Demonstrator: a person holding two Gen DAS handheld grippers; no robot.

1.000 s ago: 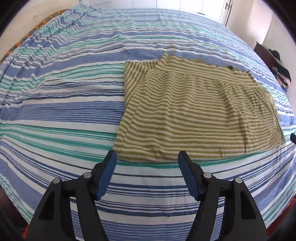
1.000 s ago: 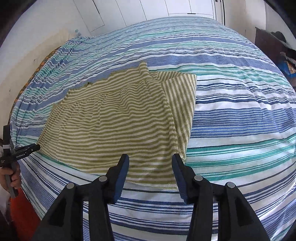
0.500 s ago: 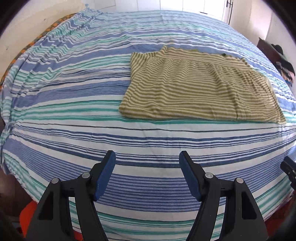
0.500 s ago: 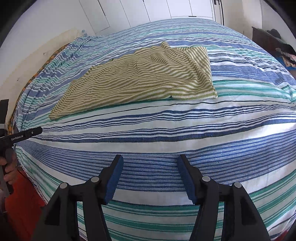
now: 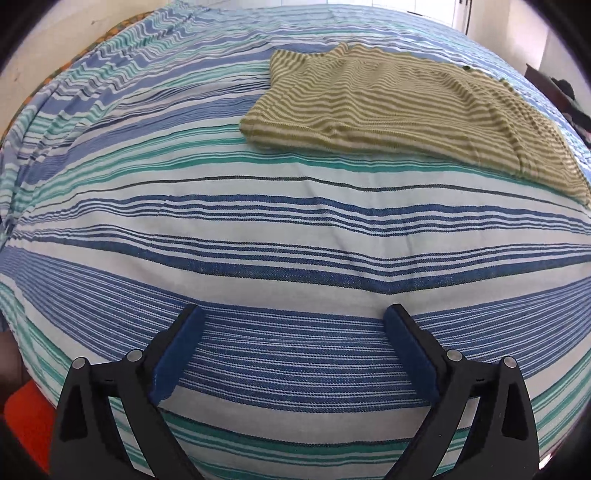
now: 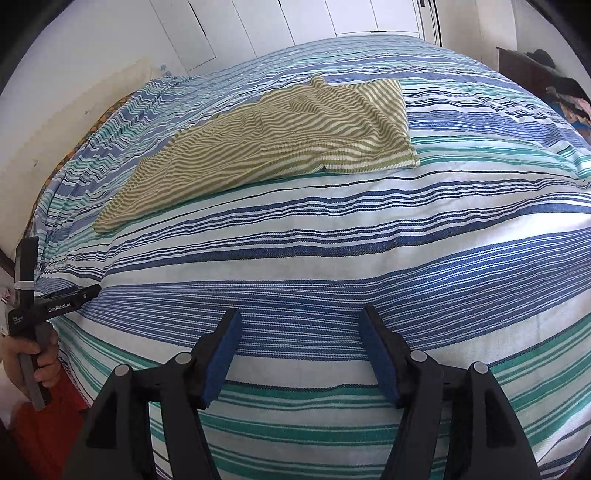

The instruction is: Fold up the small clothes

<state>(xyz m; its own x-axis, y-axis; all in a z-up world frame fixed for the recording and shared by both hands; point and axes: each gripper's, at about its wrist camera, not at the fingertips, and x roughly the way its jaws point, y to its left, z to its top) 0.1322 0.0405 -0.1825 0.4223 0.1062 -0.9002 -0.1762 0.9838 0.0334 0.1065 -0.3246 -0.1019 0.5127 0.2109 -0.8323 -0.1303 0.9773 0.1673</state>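
Observation:
An olive-and-cream striped garment [image 5: 388,107] [image 6: 280,140] lies folded flat on the striped bedsheet [image 5: 258,229] [image 6: 369,229], well beyond both grippers. My left gripper [image 5: 293,321] hangs low over the sheet near the bed's front edge, its jaws opening wide with nothing but sheet between them. My right gripper [image 6: 301,323] is likewise over the near part of the sheet, jaws opening and empty. In the right wrist view a hand [image 6: 26,354] holds the left gripper's handle at the far left edge.
The bed fills both views, its blue, teal and white sheet [image 5: 110,155] curving down at the near edge. White wardrobe doors [image 6: 295,22] stand behind the bed. Dark furniture with clothes [image 6: 546,81] sits at the right. Something orange-red [image 5: 26,417] lies below the bed's edge.
Both grippers have drawn back from the garment's near hem toward the bed's front edge and sunk lower. Both jaws have spread wider, the left most of all.

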